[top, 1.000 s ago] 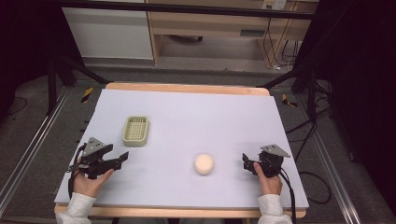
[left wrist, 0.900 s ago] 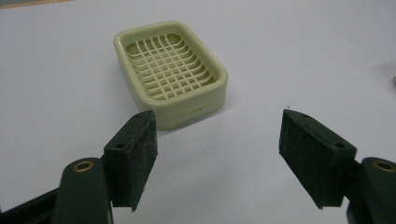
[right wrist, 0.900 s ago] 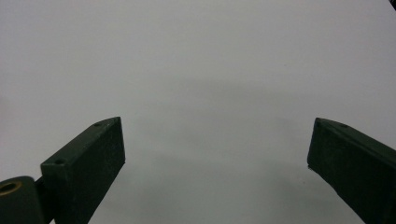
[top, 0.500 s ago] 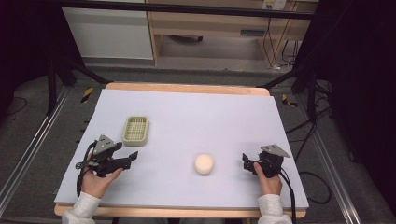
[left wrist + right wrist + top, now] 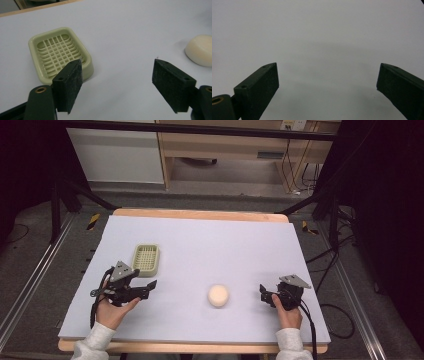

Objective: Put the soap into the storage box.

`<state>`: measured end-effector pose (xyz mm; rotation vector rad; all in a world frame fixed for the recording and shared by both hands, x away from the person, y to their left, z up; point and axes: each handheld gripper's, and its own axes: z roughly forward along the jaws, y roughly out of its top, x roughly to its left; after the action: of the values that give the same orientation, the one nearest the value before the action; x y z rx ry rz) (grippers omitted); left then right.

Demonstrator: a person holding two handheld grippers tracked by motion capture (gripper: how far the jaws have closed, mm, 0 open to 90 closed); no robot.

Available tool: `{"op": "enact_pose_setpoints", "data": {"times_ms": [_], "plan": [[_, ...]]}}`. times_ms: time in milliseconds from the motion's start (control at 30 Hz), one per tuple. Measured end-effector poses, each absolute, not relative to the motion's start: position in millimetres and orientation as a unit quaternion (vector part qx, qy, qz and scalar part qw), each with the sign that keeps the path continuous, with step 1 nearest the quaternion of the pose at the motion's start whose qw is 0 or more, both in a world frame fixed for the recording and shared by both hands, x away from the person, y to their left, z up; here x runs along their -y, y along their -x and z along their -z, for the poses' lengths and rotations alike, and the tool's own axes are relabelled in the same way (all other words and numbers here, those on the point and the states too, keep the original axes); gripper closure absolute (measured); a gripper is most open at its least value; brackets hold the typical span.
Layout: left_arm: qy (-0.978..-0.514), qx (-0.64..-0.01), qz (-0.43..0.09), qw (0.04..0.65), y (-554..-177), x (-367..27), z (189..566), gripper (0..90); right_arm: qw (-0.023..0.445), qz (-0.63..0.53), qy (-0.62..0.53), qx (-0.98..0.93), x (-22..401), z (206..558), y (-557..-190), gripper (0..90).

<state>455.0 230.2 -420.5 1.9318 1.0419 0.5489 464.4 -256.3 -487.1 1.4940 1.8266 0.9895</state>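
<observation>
- Left gripper (image 5: 148,285): moved in from the table's (image 5: 210,240) left edge toward the soap dish (image 5: 146,258) since a second ago; now just beside the dish's near right corner, apart from it.
- Jaws just been opening, from nearly shut to partly spread; nothing between them, nothing touched. In the left gripper view (image 5: 117,85), bare white table between the two black pads, with the left pad (image 5: 68,83) in front of the dish's (image 5: 58,53) near corner.
- Reads as the start of a reach: spreading while closing in on the work, most likely a grasp on the dish or on the soap. No contact yet, so no step of the work completed.
- Soap dish: pale green, slatted, empty, unmoved, left of centre on the table.
- Soap bar (image 5: 218,295): round, cream, unmoved; well to the right of the dish and nearer the person; seen at the right edge of the left gripper view (image 5: 200,50), clear of the jaws.
- Right gripper (image 5: 262,291): unmoved, far right of the dish, just right of the soap and apart from it.
- Jaws wide apart in the right gripper view (image 5: 327,87), holding nothing; plain table surface between them.
</observation>
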Motion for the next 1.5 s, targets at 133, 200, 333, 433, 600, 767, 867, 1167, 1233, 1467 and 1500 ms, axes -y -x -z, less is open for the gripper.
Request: {"op": "enact_pose_setpoints", "data": {"times_ms": [133,200,333,433,600,767,867,1167,1233,1467,1500], "plan": [[-0.777,-0.410,-0.217,0.426,-456,-223,419,23.9,0.287,-0.371,-0.559,-0.684,256,487,-465,4.4],[-0.778,-0.408,-0.216,0.426,-457,-220,418,23.8,0.287,-0.371,-0.558,-0.685,256,487,-465,4.4],[-0.779,-0.405,-0.213,0.429,-459,-214,417,23.7,0.286,-0.370,-0.558,-0.685,256,487,-465,4.4],[-0.781,-0.400,-0.212,0.429,-460,-210,416,23.6,0.285,-0.370,-0.558,-0.686,256,487,-465,4.4],[-0.786,-0.394,-0.207,0.429,-462,-201,415,23.5,0.285,-0.369,-0.558,-0.686,256,487,-465,4.4],[-0.790,-0.387,-0.205,0.429,-464,-193,412,23.4,0.285,-0.369,-0.559,-0.686,256,487,-465,4.4],[-0.793,-0.382,-0.203,0.429,-464,-188,410,23.4,0.285,-0.369,-0.559,-0.686,256,487,-465,4.4],[-0.797,-0.373,-0.199,0.432,-465,-178,407,23.1,0.284,-0.369,-0.559,-0.686,256,487,-465,4.4],[-0.797,-0.371,-0.198,0.433,-466,-174,406,23.0,0.284,-0.368,-0.559,-0.686,256,487,-465,4.4],[-0.802,-0.365,-0.194,0.432,-466,-165,407,22.6,0.283,-0.368,-0.559,-0.687,256,487,-465,4.4],[-0.802,-0.365,-0.194,0.432,-466,-165,407,22.6,0.283,-0.368,-0.559,-0.687,256,487,-465,4.4]]}}
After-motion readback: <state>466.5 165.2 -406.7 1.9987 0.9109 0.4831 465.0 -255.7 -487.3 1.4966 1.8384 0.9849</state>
